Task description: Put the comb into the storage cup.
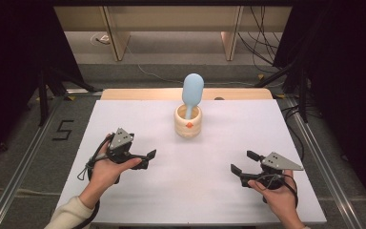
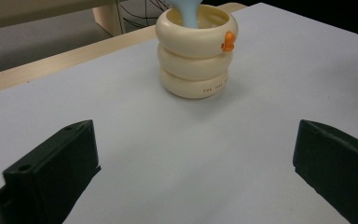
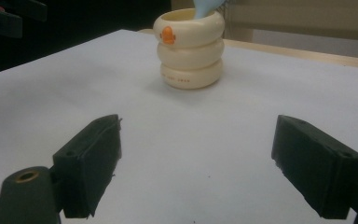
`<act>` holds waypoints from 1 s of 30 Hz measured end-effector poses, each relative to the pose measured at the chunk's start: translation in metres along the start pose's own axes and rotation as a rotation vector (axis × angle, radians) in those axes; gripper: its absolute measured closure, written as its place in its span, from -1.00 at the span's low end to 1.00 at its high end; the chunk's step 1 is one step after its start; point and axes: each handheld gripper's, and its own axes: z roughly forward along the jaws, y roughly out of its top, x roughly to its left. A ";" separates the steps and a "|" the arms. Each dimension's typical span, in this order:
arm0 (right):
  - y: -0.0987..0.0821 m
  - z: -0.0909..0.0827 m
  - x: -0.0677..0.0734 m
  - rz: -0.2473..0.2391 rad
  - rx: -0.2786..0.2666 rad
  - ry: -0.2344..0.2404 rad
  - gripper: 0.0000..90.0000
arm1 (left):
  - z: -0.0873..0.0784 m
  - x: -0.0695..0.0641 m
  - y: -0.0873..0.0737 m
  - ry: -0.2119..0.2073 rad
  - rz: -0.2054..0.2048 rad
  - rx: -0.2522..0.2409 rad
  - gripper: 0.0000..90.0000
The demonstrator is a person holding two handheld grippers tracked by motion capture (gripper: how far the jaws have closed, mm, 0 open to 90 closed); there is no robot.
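A white table (image 1: 138,200) carries a cream holder (image 1: 188,122) of three stacked rings, standing upright near the far middle edge, with a small orange duck mark on its top ring. A light blue spoon-like tool (image 1: 192,91) stands in it, handle down, its rounded head above the rim. The left gripper (image 1: 145,156) and right gripper (image 1: 240,163) hover well apart from the holder, both with jaws spread wide and holding nothing.

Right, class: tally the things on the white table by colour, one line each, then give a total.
Cream ribbed three-ring holder with an orange duck mark: 1
Light blue plastic paddle-shaped utensil standing in it: 1
Black hand-held claws: 2
Total: 4
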 end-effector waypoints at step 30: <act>-0.003 0.003 0.001 -0.006 0.023 0.015 -0.63 | -0.024 0.016 -0.045 0.024 -0.021 0.014 -1.00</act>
